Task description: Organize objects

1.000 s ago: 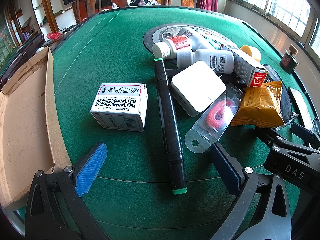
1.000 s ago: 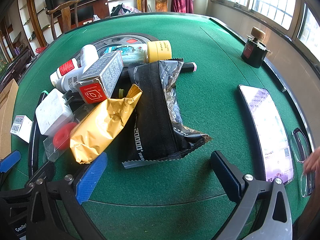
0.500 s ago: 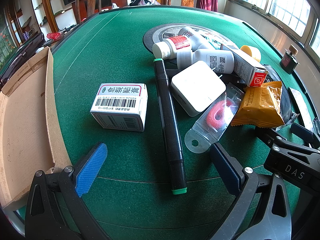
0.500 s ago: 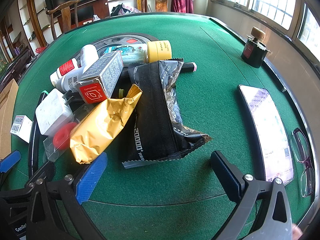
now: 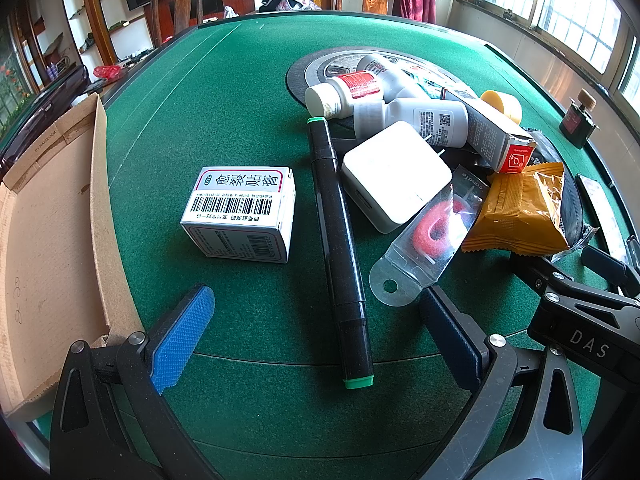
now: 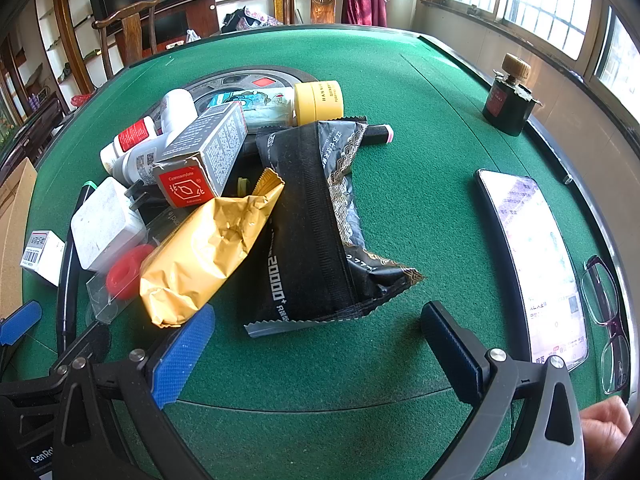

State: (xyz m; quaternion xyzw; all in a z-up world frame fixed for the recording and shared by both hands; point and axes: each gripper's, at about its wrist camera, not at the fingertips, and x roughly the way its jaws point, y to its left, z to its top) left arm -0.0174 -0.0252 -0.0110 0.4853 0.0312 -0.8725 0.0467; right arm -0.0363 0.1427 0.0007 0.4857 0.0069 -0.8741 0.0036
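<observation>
Almost nothing has been altered over the last second: the clutter on the green counter (image 5: 224, 92) is laid out as it was, and neither tool has been shifted. One small difference is noted at the lower right edge of the right wrist view — a hand (image 6: 606, 420) has come back into sight beside the glasses (image 6: 606, 320) and the phone (image 6: 532, 264). The sorting is therefore judged not yet begun; nothing has been lifted.

The left tool (image 5: 316, 316) is held low over the counter with its fingers wide apart and empty, the black marker (image 5: 340, 248) lying between them and the white medicine box (image 5: 240, 212) just ahead to the left. The cardboard box (image 5: 44, 248) — probably the destination — is seen at the left edge. The right tool (image 6: 316, 332) is likewise spread and empty, aimed at the black snack packet (image 6: 308, 232), with the gold packet (image 6: 208, 256) just beside its left finger.
</observation>
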